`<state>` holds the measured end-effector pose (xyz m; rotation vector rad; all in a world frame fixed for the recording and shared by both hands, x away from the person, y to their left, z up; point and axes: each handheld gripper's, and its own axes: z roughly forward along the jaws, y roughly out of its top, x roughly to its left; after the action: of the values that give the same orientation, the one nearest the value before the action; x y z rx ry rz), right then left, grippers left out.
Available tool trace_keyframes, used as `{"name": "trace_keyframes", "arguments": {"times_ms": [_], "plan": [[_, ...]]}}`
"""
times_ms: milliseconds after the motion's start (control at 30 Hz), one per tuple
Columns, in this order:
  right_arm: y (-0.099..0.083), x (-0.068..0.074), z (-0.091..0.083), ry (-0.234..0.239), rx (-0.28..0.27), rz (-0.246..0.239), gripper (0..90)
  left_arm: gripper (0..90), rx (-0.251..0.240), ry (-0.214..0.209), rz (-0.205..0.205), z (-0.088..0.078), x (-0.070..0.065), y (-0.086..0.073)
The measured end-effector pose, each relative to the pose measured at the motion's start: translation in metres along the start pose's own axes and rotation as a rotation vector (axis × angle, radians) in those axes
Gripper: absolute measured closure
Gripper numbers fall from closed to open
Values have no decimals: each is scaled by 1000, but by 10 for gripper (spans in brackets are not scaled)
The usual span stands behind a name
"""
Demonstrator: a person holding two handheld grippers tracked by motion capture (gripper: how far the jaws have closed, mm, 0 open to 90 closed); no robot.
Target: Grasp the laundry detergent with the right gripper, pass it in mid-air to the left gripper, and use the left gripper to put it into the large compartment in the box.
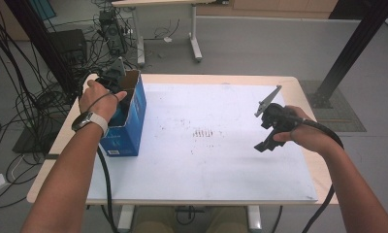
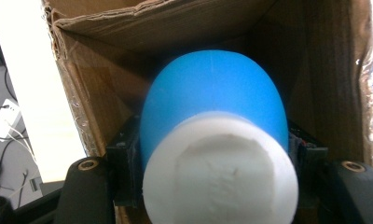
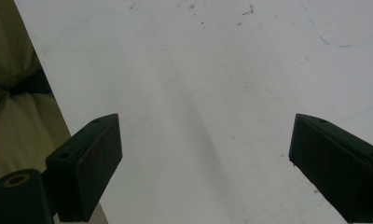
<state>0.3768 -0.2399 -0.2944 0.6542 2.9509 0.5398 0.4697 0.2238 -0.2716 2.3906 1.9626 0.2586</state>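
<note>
Cables sprawl over the grey floor behind the table (image 1: 306, 165), whose white top carries faint brown specks around its middle. At its left edge stands an open blue cardboard box (image 1: 134, 116), and the left gripper (image 1: 115, 90) is dipped into its mouth. Seen along that gripper's own jaws, a blue object with a white base (image 2: 212, 98) sits right between them, clenched from both sides, its rounded blue end pointing ahead of the jaws into the brown interior of the box (image 2: 105, 84). Whether it touches the box floor I cannot tell.

Over on the other side, the right gripper (image 1: 266, 130) hangs above the bare white top, well apart from the box, its jaws released and wide with nothing between them.

My read is that the step in hand concerns the blue object at the box: either being lowered in or drawn out. Next comes a straight vertical move that keeps the object off the cardboard walls just beside the jaws.
</note>
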Motion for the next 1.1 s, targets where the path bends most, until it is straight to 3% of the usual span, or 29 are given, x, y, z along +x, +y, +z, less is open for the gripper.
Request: {"name": "trace_keyframes", "arguments": {"times_ms": [333,533,700,800,1000,1100], "plan": [[0,0,2,3,1,0,95,363,-12,-6,-4,1,1,0],[-1,0,3,6,3,4,95,281,-16,-14,-6,3,0,1],[-1,0,2,4,7,3,95,274,-24,-23,4,0,-1,0],[-1,0,1,2,6,4,95,272,-42,-34,8,-5,1,-1],[0,2,3,5,10,-2,95,195,-86,2,31,-21,2,-2],[0,3,3,6,10,-1,95,195,-109,-7,47,-30,2,-3]]}}
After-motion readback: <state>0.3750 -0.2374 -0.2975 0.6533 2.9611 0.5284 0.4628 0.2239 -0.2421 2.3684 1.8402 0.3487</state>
